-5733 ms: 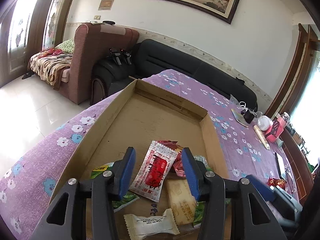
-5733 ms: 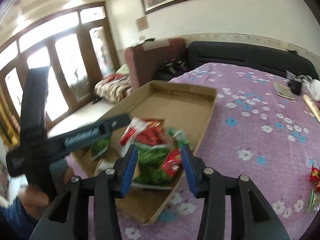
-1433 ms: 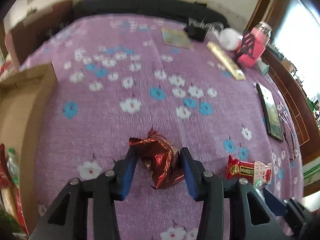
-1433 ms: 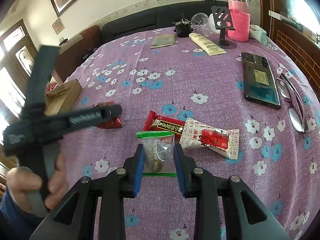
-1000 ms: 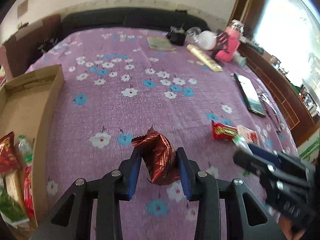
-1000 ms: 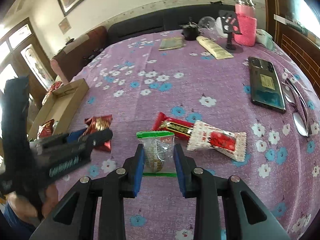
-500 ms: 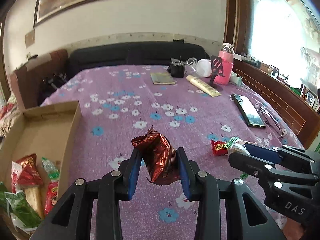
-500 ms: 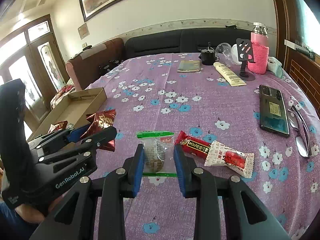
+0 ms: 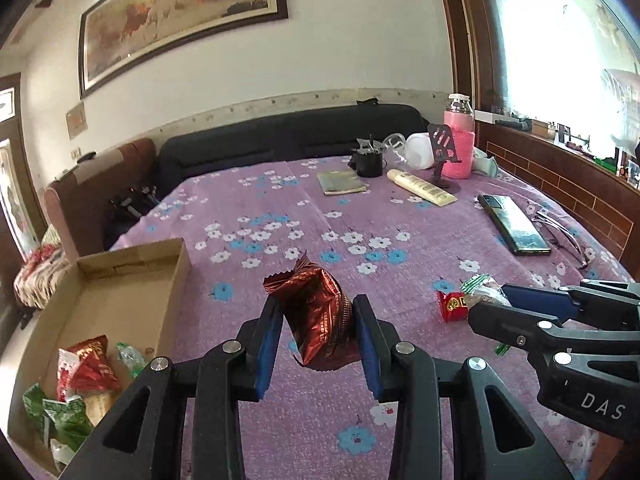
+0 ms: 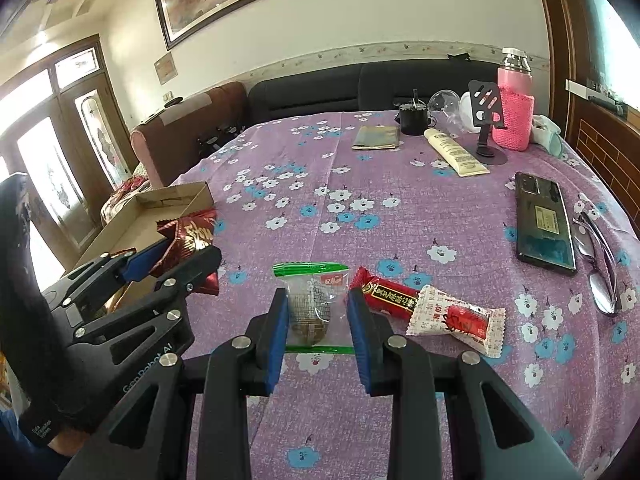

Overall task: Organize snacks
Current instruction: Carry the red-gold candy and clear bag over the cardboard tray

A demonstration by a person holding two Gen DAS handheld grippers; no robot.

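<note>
The left gripper [image 9: 316,332] is held level above the purple flowered tablecloth [image 9: 280,216], pointing across the table toward the black sofa [image 9: 288,136]. Its blue-padded fingers [image 9: 267,340] pinch a crinkled dark red foil snack packet [image 9: 318,316], which stands upright between the pads and clear of the cloth. To the left of this gripper lies the shallow brown cardboard box [image 9: 176,280], holding red and green snack packets [image 9: 84,372] at its near end.

The right gripper [image 10: 318,330] sits low over the cloth to the right of the left one, also pointing toward the sofa. Its blue pads [image 10: 279,332] press on both sides of a clear plastic snack bag with green edge strips [image 10: 314,304]; whether the bag is lifted off the cloth cannot be told. Just right of that bag, on the cloth, lie a red wrapped snack bar [image 10: 386,294] and a white packet with a red label [image 10: 456,320], the white one overlapping the bar's end.

Farther right rest a dark smartphone [image 10: 544,222] and a pair of glasses [image 10: 600,256]; a pink knitted bottle [image 10: 514,108] stands at the far edge.
</note>
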